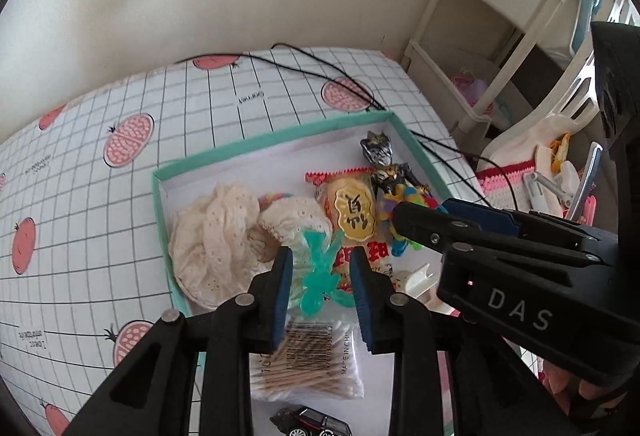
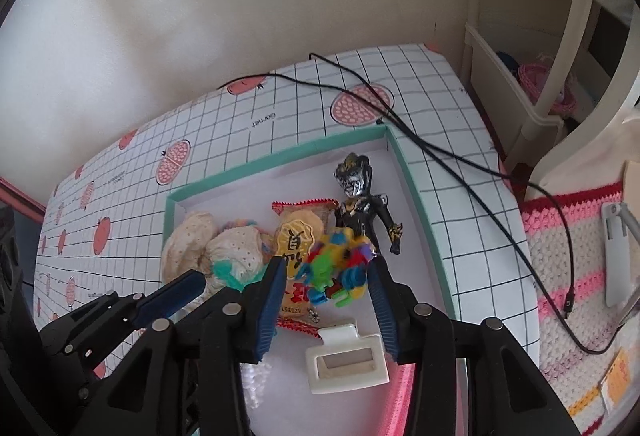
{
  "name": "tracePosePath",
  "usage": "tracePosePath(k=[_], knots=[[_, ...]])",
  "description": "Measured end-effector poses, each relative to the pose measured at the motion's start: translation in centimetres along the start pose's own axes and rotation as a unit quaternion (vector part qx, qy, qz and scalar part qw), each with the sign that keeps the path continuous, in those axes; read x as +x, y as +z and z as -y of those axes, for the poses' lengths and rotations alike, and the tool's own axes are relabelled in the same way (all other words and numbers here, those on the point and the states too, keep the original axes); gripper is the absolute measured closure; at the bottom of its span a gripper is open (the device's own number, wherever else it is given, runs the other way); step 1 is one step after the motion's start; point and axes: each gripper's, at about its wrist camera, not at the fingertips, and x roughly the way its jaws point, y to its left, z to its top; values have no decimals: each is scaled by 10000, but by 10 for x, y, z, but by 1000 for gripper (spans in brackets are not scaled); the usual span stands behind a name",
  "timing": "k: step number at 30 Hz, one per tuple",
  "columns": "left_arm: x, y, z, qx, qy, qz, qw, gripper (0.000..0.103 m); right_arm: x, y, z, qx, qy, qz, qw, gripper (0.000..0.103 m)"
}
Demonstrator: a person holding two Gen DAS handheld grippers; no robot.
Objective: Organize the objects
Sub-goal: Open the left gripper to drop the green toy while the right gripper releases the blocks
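Your left gripper [image 1: 320,286] hangs with jaws spread on either side of the teal plastic figure [image 1: 320,276], not yet pinching; its long axis runs straight ahead between the pads. Your right gripper [image 2: 326,294], jaws also spread, brackets the multicoloured block cluster [image 2: 340,264] directly in front. Both pieces lie inside the teal-rimmed box [image 2: 276,158], so each hand is nearest its own target, a straight closing pinch away.

Left wrist view: looks forward and down along its fingers, close over the teal-rimmed box [image 1: 276,140]. Right wrist view: same facing, close, set further right. Both share the box, the snack packet [image 2: 298,240], and the checked tablecloth [image 1: 100,196] ahead.
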Motion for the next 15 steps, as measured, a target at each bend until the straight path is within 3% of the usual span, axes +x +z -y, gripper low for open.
tracePosePath(k=[9,15], knots=[[-22,7,-12,-125,57,300,9995,73,-25,6,-9,-145,82,299,9994,57],[-19,8,-24,-269,257,347,9987,73,-17,5,-10,-118,64,197,9997,57]])
